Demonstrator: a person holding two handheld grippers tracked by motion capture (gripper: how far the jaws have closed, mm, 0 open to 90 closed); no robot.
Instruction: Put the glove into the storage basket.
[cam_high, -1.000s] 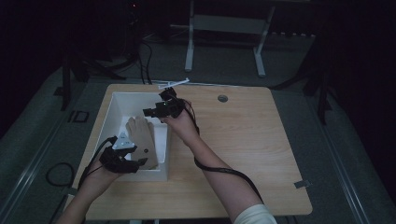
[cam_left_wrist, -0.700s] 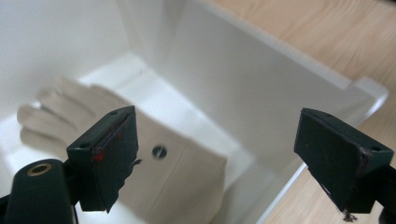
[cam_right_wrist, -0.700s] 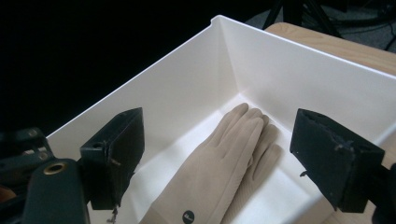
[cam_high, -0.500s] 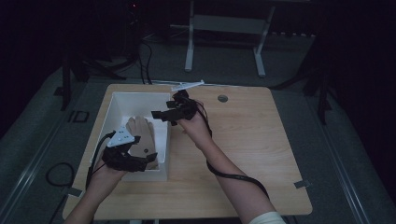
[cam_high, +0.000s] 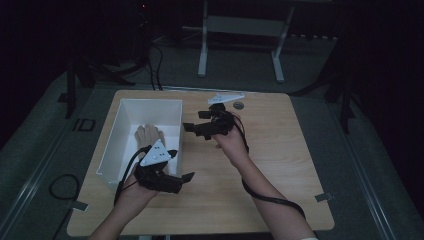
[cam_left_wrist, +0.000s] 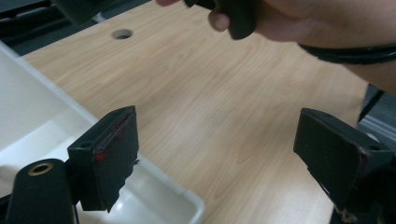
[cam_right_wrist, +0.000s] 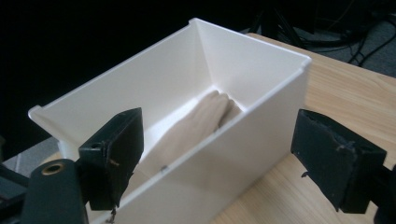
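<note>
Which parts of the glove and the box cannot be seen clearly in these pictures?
- Beige glove: in the right gripper view, the near wall of the white box hides its cuff end.
- Glove, high view: the left gripper covers its lower part.
- White box, left gripper view: cut off by the left edge.

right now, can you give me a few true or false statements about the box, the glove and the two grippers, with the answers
1. The beige glove lies inside the white box. True.
2. The left gripper is shut on the glove. False: its jaws stand open with nothing between them, over the box's near corner and the table.
3. The right gripper has its jaws open. True: they have just been opening, and nothing is between them.
4. The box lies tipped on its side. False: it stands upright with its open top up.
5. The right gripper reaches down inside the box. False: it is outside, beside the box's right wall.
</note>
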